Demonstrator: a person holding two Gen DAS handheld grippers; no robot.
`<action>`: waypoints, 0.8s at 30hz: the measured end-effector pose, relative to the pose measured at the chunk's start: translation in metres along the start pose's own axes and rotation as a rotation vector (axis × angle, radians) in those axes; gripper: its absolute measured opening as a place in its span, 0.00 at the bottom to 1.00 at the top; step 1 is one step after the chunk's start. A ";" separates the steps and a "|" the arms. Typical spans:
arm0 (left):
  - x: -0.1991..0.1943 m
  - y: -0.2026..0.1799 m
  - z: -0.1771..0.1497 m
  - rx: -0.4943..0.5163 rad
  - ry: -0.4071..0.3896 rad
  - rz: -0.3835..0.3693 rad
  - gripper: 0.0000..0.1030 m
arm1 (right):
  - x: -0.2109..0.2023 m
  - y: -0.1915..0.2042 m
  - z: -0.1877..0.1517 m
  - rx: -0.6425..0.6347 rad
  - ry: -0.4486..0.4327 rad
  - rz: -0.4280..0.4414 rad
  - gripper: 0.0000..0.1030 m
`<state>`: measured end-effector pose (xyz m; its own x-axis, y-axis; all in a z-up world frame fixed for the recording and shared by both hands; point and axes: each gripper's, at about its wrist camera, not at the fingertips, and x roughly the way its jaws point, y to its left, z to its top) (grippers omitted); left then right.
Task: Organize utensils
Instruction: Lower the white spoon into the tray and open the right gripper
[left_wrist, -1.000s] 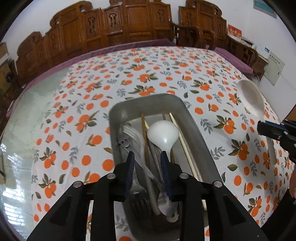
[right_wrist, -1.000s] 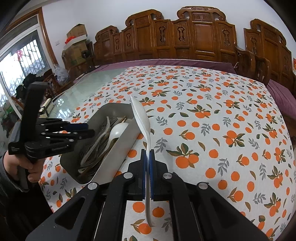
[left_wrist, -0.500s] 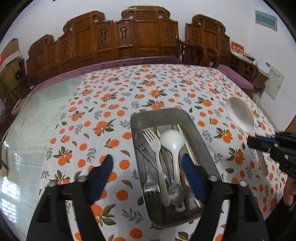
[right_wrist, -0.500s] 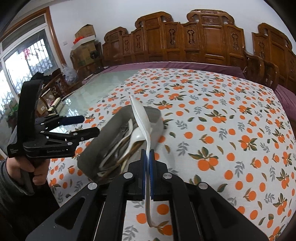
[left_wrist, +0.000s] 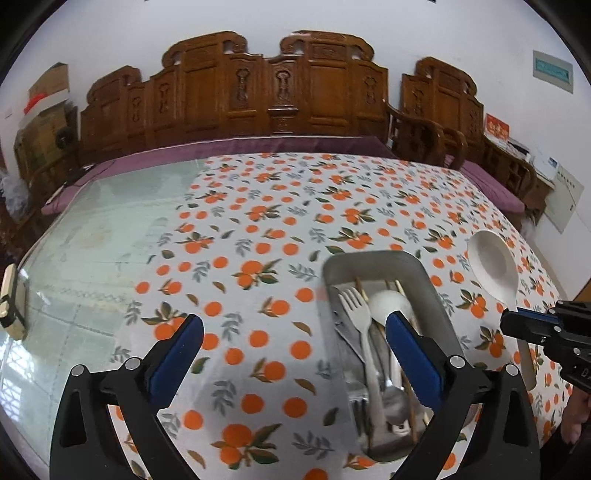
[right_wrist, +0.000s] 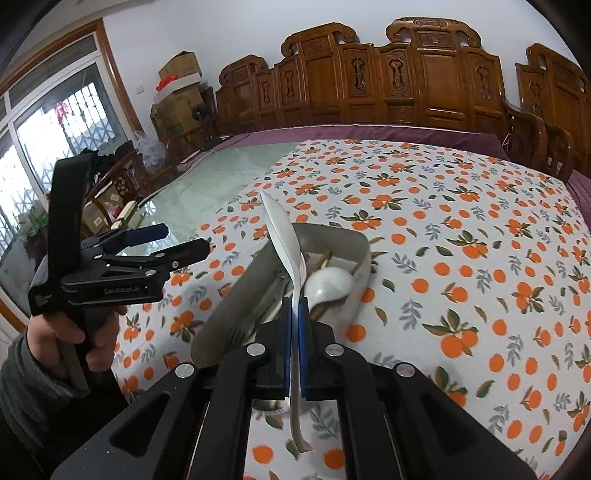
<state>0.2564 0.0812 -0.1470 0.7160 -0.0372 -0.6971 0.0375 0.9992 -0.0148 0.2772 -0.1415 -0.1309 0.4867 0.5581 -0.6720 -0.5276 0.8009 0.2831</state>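
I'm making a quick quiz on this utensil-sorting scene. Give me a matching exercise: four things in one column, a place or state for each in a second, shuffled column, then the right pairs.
Things:
1. Left tool
2. Right tool
3. White fork
4. Tray

Places or states:
A. Lies in the tray among other utensils
B. Clamped on a white spoon's handle
C. Wide open, nothing between its pads
D. Sits on the orange-print cloth

Pairs: 1-C, 2-B, 3-A, 4-D
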 end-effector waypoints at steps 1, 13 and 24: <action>-0.001 0.002 0.001 -0.004 -0.003 0.004 0.92 | 0.004 0.000 0.002 0.018 0.001 0.011 0.04; -0.006 0.022 0.002 -0.032 -0.016 0.012 0.92 | 0.058 0.007 0.020 0.126 0.044 0.111 0.04; -0.006 0.022 0.001 -0.032 -0.011 0.005 0.92 | 0.100 0.012 0.001 0.041 0.125 -0.030 0.04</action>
<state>0.2540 0.1035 -0.1427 0.7237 -0.0318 -0.6893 0.0117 0.9994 -0.0339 0.3195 -0.0759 -0.1940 0.4100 0.5047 -0.7597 -0.4843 0.8263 0.2875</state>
